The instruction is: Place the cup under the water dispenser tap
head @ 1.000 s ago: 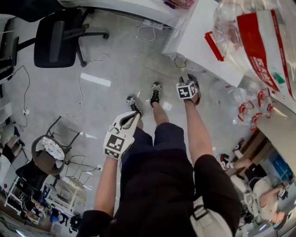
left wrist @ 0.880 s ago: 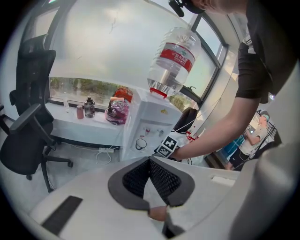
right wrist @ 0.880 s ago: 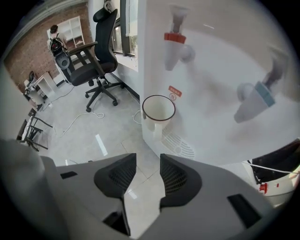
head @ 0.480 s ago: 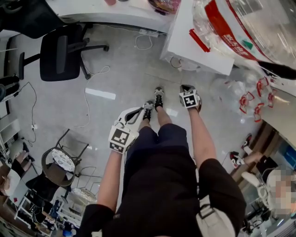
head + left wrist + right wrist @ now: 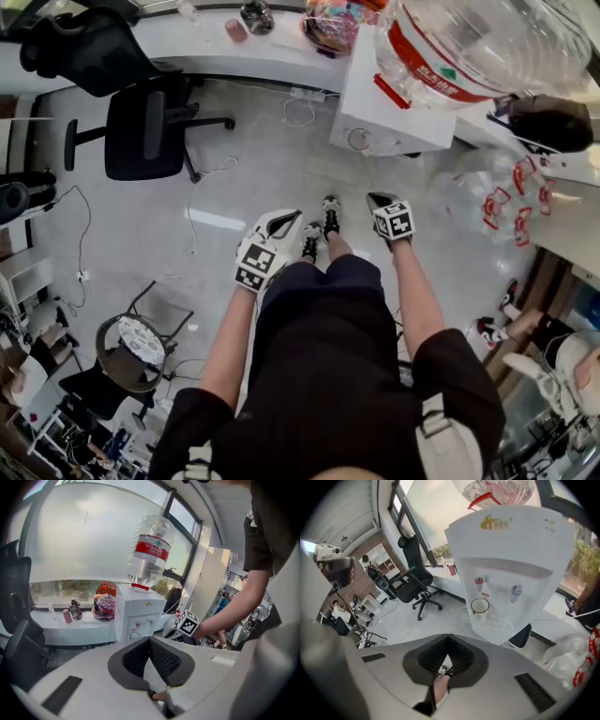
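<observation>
Right gripper (image 5: 448,637) and left gripper (image 5: 150,640): both clenched on nothing, well apart from the water dispenser (image 5: 511,569). At about one o'clock from our right jaws, the cup (image 5: 480,605) stands under the red tap (image 5: 478,581). We judge it light, rigid and smooth, best pinched across the wall below its rim.
</observation>
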The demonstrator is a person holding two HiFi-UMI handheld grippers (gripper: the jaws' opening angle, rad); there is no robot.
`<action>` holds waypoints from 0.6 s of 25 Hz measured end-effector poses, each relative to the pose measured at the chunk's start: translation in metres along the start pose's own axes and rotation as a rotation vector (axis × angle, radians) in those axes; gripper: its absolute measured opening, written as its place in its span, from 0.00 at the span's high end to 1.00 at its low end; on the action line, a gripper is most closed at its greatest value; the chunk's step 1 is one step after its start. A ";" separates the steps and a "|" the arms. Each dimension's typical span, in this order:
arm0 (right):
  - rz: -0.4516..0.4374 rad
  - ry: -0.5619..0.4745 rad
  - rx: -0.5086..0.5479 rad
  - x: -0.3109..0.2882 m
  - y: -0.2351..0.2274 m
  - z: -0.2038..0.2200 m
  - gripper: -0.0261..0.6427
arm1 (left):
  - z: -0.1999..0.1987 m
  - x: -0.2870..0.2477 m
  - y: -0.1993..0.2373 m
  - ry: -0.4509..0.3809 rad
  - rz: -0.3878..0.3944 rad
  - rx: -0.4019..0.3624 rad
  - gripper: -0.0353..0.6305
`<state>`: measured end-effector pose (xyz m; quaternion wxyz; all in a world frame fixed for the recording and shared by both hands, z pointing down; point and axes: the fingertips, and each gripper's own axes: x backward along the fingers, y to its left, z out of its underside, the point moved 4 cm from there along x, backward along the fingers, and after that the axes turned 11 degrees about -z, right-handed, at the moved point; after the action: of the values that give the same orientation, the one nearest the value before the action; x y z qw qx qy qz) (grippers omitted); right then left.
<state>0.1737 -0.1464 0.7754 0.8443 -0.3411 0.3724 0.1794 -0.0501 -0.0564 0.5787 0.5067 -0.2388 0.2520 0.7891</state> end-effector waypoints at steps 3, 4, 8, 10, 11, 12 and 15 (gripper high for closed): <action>0.018 -0.034 0.018 0.022 0.011 -0.010 0.97 | -0.009 0.011 0.002 -0.018 0.006 -0.015 0.95; 0.026 -0.043 0.023 0.029 0.014 -0.014 0.97 | -0.012 0.014 0.002 -0.023 0.009 -0.018 0.95; 0.050 -0.095 0.035 0.052 0.028 -0.022 0.97 | -0.016 0.023 0.003 -0.028 0.030 -0.017 0.95; 0.062 -0.130 0.056 0.065 0.040 -0.029 0.97 | -0.019 0.027 0.001 -0.034 0.039 -0.021 0.95; 0.064 -0.149 0.068 0.071 0.046 -0.032 0.97 | -0.020 0.028 -0.001 -0.039 0.044 -0.026 0.95; 0.066 -0.170 0.084 0.078 0.053 -0.035 0.97 | -0.022 0.030 -0.004 -0.046 0.050 -0.032 0.95; 0.088 -0.220 0.123 0.099 0.068 -0.041 0.97 | -0.026 0.032 -0.011 -0.070 0.066 -0.057 0.95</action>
<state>0.1800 -0.1232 0.6509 0.8907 -0.2502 0.3025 0.2293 -0.0486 -0.0469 0.5370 0.4819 -0.2167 0.2193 0.8201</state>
